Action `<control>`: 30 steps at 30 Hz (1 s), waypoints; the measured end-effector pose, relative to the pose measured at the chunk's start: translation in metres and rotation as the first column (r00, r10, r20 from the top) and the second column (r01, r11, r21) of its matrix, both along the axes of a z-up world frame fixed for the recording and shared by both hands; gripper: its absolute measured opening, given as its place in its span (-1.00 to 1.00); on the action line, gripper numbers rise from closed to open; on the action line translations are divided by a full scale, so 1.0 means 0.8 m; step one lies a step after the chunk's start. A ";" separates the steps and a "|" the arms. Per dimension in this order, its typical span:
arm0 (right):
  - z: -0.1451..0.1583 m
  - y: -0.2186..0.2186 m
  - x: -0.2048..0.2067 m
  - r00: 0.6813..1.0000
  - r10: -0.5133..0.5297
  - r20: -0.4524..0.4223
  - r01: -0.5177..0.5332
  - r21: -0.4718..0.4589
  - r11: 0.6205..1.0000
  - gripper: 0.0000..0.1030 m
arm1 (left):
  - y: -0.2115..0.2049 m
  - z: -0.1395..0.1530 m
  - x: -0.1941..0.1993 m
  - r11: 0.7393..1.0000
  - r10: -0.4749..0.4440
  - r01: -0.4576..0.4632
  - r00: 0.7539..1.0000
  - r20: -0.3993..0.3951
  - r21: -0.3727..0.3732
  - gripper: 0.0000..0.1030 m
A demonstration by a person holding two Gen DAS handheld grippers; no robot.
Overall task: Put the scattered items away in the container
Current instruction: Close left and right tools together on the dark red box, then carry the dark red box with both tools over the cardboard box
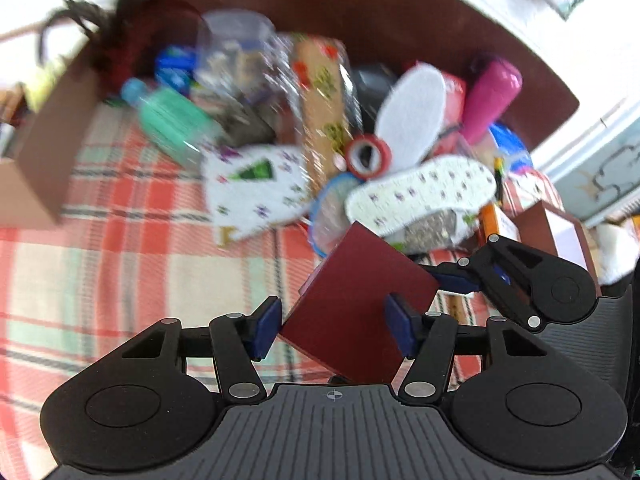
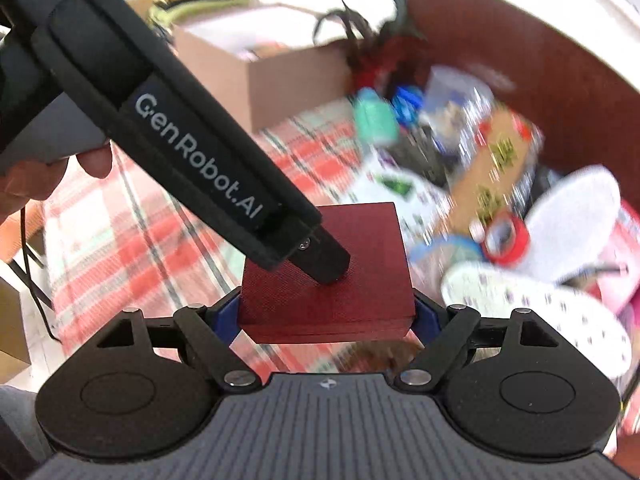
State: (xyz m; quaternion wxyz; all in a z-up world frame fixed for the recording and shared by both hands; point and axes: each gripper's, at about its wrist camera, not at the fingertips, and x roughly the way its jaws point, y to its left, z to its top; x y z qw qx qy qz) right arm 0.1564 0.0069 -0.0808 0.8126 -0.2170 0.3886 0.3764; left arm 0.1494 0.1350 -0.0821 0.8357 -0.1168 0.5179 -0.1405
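Note:
A dark red flat box [image 1: 362, 304] [image 2: 326, 276] hangs above the plaid cloth [image 1: 120, 248]. My right gripper [image 2: 328, 316] is shut on its two side edges. My left gripper [image 1: 334, 326] also spans the box; its blue pads sit at the box's sides, apparently gripping it. The left gripper's body [image 2: 192, 148] crosses the right wrist view and its tip rests on the box top. The right gripper [image 1: 472, 276] shows at the right in the left wrist view. A dark brown container [image 1: 360, 8] [image 2: 560, 72] lies beyond, piled with items.
The pile holds patterned insoles [image 1: 420, 192], a red tape roll [image 1: 368, 154], a green bottle [image 1: 172, 124], a pink tube [image 1: 492, 96] and a clear jar [image 1: 236, 56]. A cardboard box [image 1: 52, 132] [image 2: 272, 68] stands at the left. A feather duster [image 2: 376, 48] leans nearby.

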 end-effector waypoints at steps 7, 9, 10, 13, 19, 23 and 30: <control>0.033 0.082 0.011 0.999 0.030 0.036 -0.031 0.042 0.999 0.65 | 0.086 0.039 -0.003 0.999 0.042 -0.044 0.996 0.076 0.029 0.15; 0.038 0.115 0.020 0.998 0.039 0.047 -0.041 0.045 0.998 0.65 | 0.122 0.046 -0.002 0.998 0.053 -0.056 0.994 0.099 0.022 0.15; 0.042 0.135 0.024 0.997 0.045 0.057 -0.048 0.042 0.998 0.65 | 0.143 0.049 -0.001 0.998 0.058 -0.060 0.992 0.110 0.016 0.15; 0.053 0.197 0.033 0.996 0.053 0.078 -0.056 0.036 0.998 0.65 | 0.208 0.059 0.007 0.998 0.066 -0.067 0.988 0.139 0.002 0.15; 0.072 0.327 0.064 0.986 0.117 0.118 -0.120 0.018 0.993 0.65 | 0.341 0.073 0.035 0.995 0.100 -0.099 0.981 0.169 -0.020 0.15; 0.082 0.397 0.097 0.970 0.189 0.151 -0.192 0.008 0.981 0.65 | 0.410 0.084 0.059 0.989 0.148 -0.150 0.967 0.205 -0.009 0.16; 0.086 0.481 0.178 0.925 0.317 0.211 -0.318 -0.031 0.948 0.65 | 0.491 0.080 0.124 0.975 0.221 -0.223 0.944 0.244 -0.020 0.16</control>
